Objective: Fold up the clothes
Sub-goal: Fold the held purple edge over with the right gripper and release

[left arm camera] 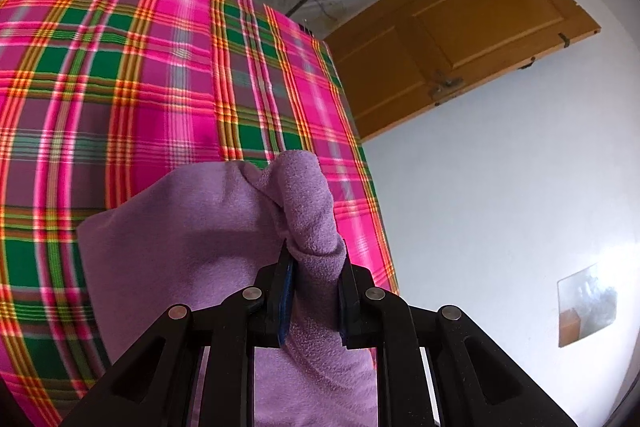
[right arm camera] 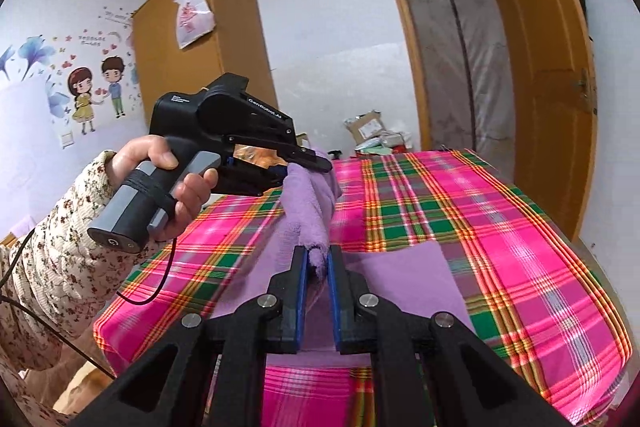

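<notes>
A lilac fleece garment (left arm camera: 224,247) hangs between the two grippers above a table covered with a pink, green and orange plaid cloth (left arm camera: 120,87). The left gripper (left arm camera: 316,291) has its jaws drawn in close on a bunched, rolled fold of the fleece, which bulges up past the blue-lined pads and spills down beneath them, so the pads press on the fabric. From the right wrist view the same left gripper (right arm camera: 316,167) appears side on, held by a hand (right arm camera: 168,187) in a floral sleeve (right arm camera: 52,247) (a black cable trails from the handle), and the purple fabric drops from its tip.

The right gripper (right arm camera: 317,267) is likewise nearly closed, its blue pads pinching a twisted strip of the same garment (right arm camera: 308,211); the fleece runs taut from one gripper up to the other. The lower part of the garment lies flat on the plaid cloth near the table's front edge, with a smooth lilac panel (right arm camera: 408,275) spreading toward the middle of the cloth.

Beyond the table's far edge sits a clutter of cardboard boxes and packets (right arm camera: 376,135). A wooden door (right arm camera: 548,87) stands open by a doorway, and a wooden wardrobe (right arm camera: 200,39) with a plastic bag (right arm camera: 192,15) hanging on it stands against the wall.
</notes>
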